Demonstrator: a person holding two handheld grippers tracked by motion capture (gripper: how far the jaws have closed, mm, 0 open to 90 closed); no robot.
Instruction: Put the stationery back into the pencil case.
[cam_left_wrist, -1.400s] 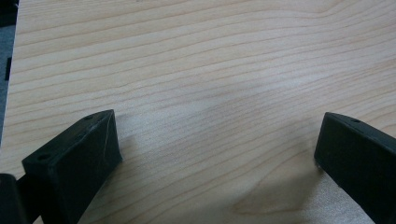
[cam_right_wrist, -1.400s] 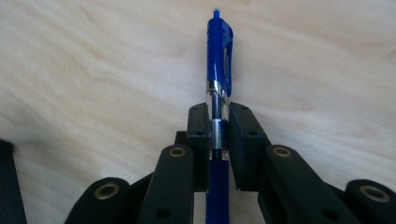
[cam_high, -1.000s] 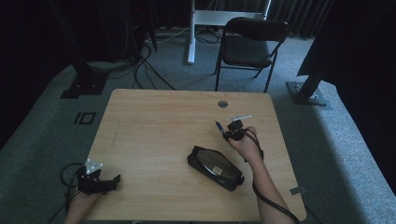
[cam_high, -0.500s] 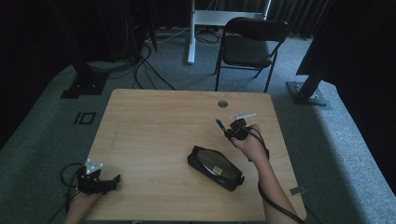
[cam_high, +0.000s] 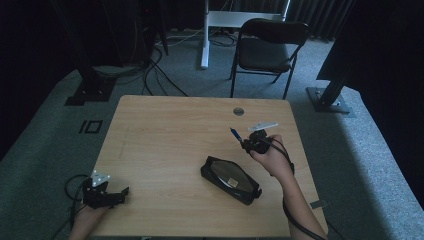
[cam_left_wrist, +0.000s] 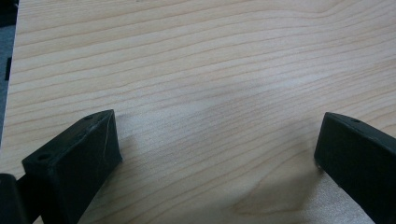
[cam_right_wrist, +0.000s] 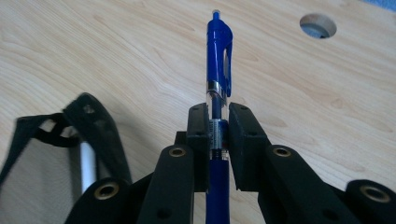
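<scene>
Hand pose: right hand (cam_high: 270, 157) held the right gripper (cam_high: 245, 142) raised over the table (cam_high: 165, 135), tilted up.
Grip: jaws clamped on blue pen (cam_right_wrist: 218, 70).
Pen: clip end jutted beyond the jaws.
Pouch (cam_high: 231, 179): black mesh, below-left of gripper.
Left gripper (cam_left_wrist: 217, 154): jaws wide apart, nothing between.
Change: right gripper higher than before.

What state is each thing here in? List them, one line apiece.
Blue pen: clamped between the right gripper's jaws, lifted off the table, clip end pointing away from the hand.
Right gripper: shut on the pen.
Left gripper: open, nothing between its jaws, resting at the table's near left corner.
Black pencil case: lying flat on the table, mouth open, a white item inside.
Chair: upright beyond the table, unoccupied.
</scene>
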